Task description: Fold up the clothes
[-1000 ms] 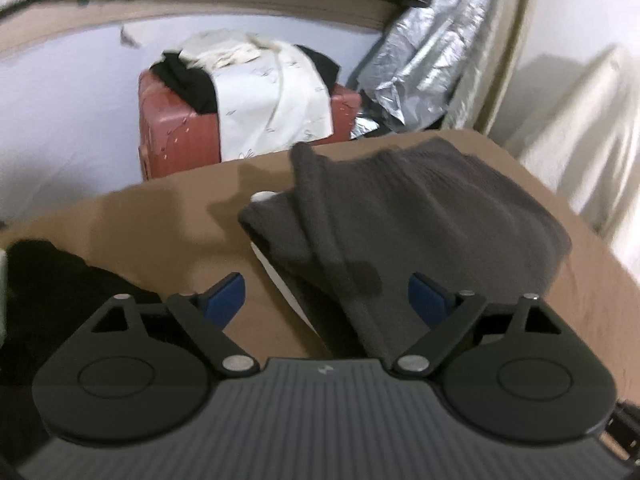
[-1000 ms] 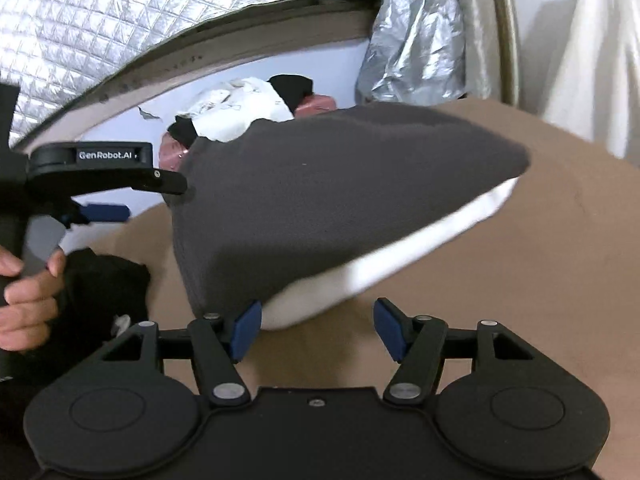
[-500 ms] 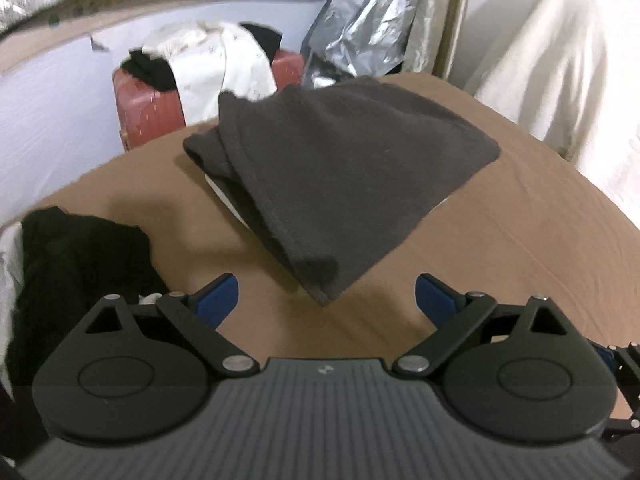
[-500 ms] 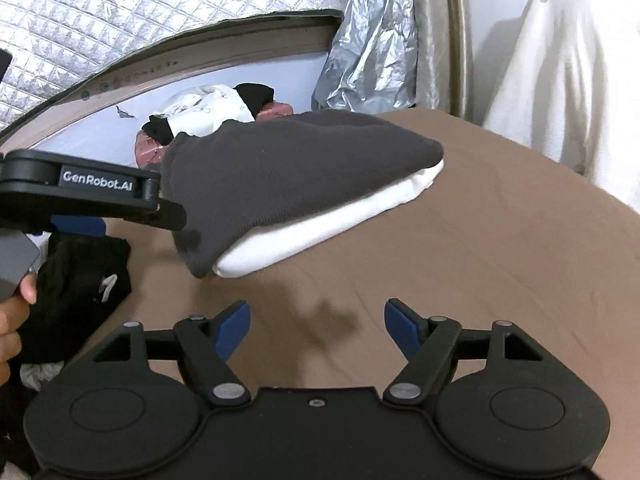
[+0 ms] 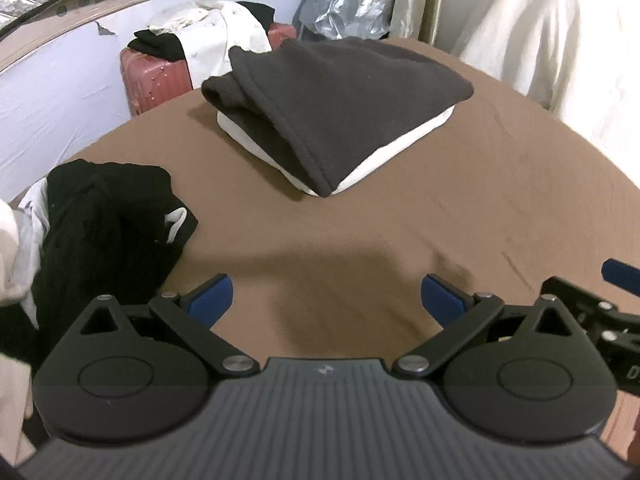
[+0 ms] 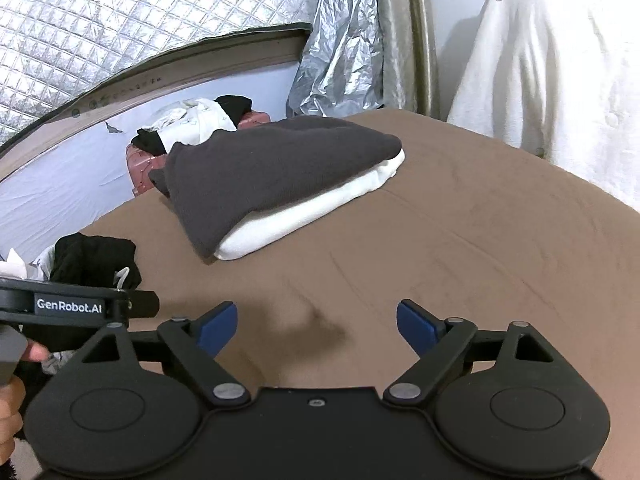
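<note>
My left gripper [image 5: 326, 300] was spread wide with nothing between its blue pads, hovering over bare brown bed sheet [image 5: 460, 208]. My right gripper [image 6: 317, 322] was likewise wide apart and empty, above the same sheet [image 6: 460, 240]. The folded dark grey garment [image 5: 340, 96] lay on top of a folded white garment [image 5: 376, 160], the white one showing under its near and right edges; the stack sat ahead of both grippers, well apart from them, toward the far side of the bed. In the right wrist view the grey piece [image 6: 272, 164] draped over the white one [image 6: 304, 216], white visible along the near side and at the right corner. A loose black clothes pile [image 5: 104, 216] sat at the left of the bed, near my left gripper but not touching it; some white cloth was mixed into it. Right view showed that pile [image 6: 92, 256] behind the left gripper body [image 6: 76, 306], labelled GenRobot.AI. Beyond the bed stood a red suitcase [image 5: 156, 78] with white and black clothes heaped on it. White fabric [image 6: 560, 80] hung at the right, silver quilted foil [image 6: 120, 20] at upper left.
</note>
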Tool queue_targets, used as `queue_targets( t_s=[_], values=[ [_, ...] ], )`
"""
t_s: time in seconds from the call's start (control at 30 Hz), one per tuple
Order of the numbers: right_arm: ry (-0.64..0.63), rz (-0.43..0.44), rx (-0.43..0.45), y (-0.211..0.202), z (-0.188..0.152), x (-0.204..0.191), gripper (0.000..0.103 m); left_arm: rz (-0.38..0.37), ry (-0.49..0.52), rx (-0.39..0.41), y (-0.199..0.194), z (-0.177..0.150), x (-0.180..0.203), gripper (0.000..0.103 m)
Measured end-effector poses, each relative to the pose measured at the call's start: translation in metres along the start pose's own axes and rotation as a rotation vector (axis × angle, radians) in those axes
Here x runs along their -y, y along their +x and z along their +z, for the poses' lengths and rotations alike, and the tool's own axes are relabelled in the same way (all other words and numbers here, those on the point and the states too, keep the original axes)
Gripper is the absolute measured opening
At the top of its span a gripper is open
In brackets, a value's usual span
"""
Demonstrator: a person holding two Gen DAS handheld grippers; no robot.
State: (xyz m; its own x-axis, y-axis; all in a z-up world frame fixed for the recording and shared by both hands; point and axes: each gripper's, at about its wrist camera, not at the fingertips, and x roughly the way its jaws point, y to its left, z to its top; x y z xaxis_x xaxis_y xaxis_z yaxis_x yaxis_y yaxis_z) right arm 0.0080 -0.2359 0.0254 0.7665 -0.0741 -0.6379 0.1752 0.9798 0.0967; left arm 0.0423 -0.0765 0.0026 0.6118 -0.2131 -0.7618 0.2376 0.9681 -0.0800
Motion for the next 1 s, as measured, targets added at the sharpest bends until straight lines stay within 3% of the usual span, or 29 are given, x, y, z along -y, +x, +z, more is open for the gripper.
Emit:
queue_targets(
  t_s=[0.37, 1.0],
  values=[
    [0.053, -0.036, 0.000, -0.017, -0.022, -0.009, 0.092, -0.069, 0.035, -0.027, -0.006, -0.024, 0.004, 0.103],
    [0.052, -0.015, 0.054, -0.018, -0.026, -0.007, 0.092, -0.031, 0.086, 0.005, -0.003, -0.028, 0.017, 0.103]
  ],
)
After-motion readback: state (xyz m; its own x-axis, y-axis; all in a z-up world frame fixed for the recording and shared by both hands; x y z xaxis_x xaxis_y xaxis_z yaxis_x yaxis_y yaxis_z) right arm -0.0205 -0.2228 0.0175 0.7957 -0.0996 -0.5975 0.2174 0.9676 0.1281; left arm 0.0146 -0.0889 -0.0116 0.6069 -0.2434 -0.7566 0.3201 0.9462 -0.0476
